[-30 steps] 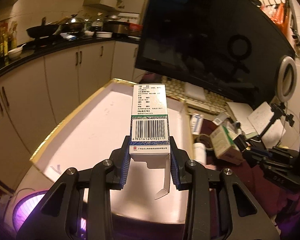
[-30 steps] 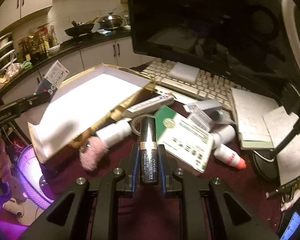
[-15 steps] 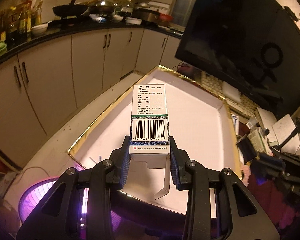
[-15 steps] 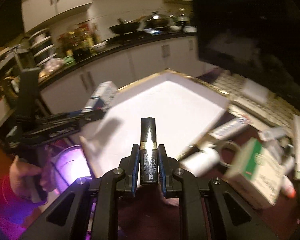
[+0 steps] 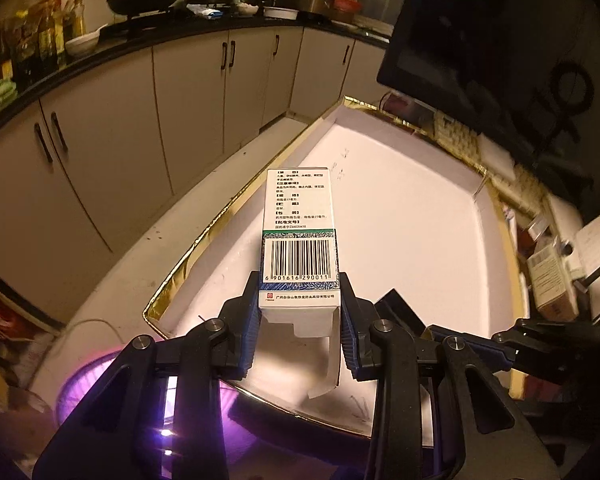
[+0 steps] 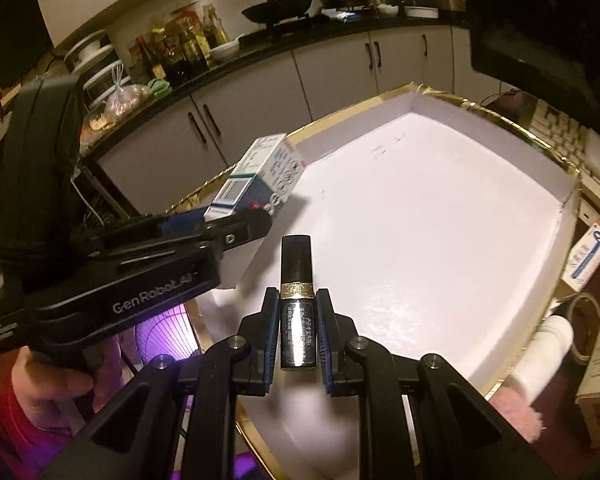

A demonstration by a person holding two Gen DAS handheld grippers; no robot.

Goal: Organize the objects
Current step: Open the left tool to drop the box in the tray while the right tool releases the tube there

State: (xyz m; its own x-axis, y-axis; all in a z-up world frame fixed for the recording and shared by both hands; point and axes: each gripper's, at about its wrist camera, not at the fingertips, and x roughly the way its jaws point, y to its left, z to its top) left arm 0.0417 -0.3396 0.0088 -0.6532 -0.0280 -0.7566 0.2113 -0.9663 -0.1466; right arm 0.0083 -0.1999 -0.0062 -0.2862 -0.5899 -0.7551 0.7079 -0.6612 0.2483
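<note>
Left tool (image 5: 299,326) clamped on a white cardboard medicine box (image 5: 299,236), held above the near-left of the gold-edged tray (image 6: 568,184). Right tool (image 6: 297,320) gripping a glossy black lipstick tube (image 6: 297,300) over the tray's near edge.

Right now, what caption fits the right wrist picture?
Right gripper holds a black tube over the white tray, beside the left gripper's medicine box.
</note>
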